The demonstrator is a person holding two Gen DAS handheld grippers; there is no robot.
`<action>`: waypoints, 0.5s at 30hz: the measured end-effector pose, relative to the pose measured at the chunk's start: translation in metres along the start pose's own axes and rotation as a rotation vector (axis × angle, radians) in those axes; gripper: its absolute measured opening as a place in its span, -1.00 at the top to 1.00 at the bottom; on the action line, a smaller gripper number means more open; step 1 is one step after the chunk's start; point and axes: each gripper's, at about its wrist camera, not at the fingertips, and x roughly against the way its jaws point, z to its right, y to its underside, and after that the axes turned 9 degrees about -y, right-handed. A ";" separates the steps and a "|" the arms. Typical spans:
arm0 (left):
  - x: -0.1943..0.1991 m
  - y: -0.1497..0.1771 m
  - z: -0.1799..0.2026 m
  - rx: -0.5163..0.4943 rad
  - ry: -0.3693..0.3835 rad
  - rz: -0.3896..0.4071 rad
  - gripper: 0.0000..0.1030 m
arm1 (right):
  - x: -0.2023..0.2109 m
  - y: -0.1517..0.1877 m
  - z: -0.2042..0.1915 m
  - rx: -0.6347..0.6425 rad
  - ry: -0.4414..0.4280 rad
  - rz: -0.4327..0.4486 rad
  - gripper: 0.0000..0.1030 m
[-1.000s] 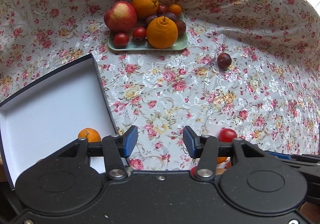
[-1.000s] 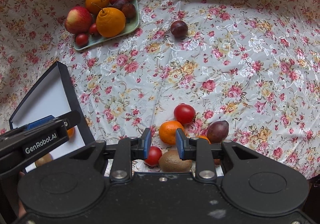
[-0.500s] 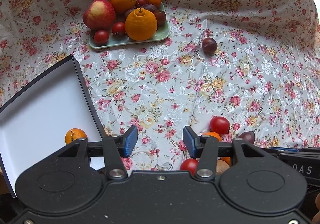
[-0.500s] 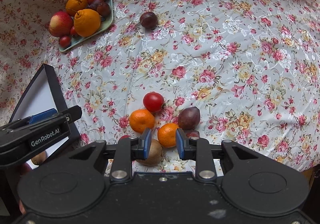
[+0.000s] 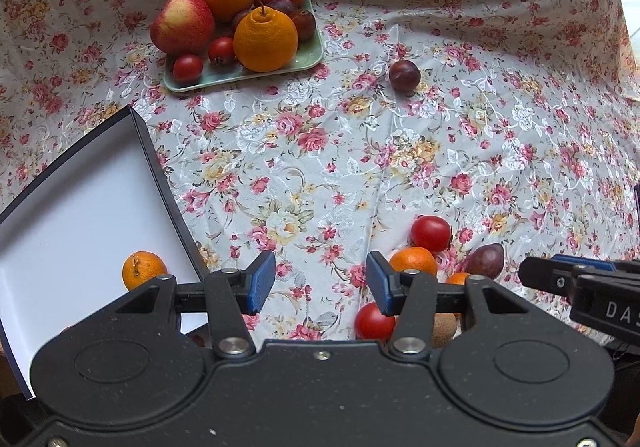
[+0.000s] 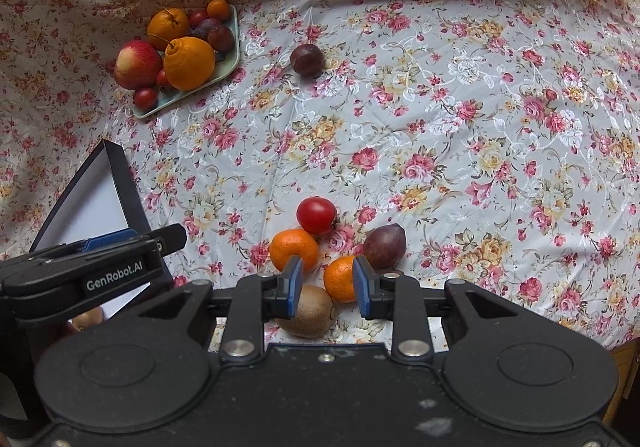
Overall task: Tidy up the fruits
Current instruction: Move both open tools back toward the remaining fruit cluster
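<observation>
A loose cluster of fruit lies near the table's front edge: a red tomato (image 6: 316, 215), two mandarins (image 6: 294, 249) (image 6: 340, 279), a purple passion fruit (image 6: 384, 241) and a kiwi (image 6: 306, 311). My right gripper (image 6: 325, 285) is open and hovers over the kiwi and the nearer mandarin. My left gripper (image 5: 320, 283) is open and empty, between the box (image 5: 80, 199) and the cluster. The white-lined black box holds one mandarin (image 5: 143, 269). A lone plum (image 6: 307, 59) lies further back.
A green tray (image 5: 308, 59) at the back left is piled with an apple, oranges, plums and small tomatoes. A second small tomato (image 5: 374, 321) lies by the cluster. The floral cloth rises at the back. The table edge is at the lower right (image 6: 624, 343).
Both grippers have drawn back and up, so the fruit cluster shows fully. The right gripper's jaws have opened wider. The left jaws are unchanged.
</observation>
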 end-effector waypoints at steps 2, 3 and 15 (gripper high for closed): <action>0.000 0.002 0.004 -0.016 0.002 -0.002 -0.09 | 0.003 0.000 0.001 0.006 0.007 0.014 0.41; 0.000 0.003 0.005 -0.021 0.004 -0.003 -0.09 | 0.004 0.000 0.002 0.007 0.012 0.021 0.41; -0.012 0.004 -0.009 0.022 0.052 -0.058 -0.08 | 0.006 0.000 0.007 -0.009 0.002 0.021 0.41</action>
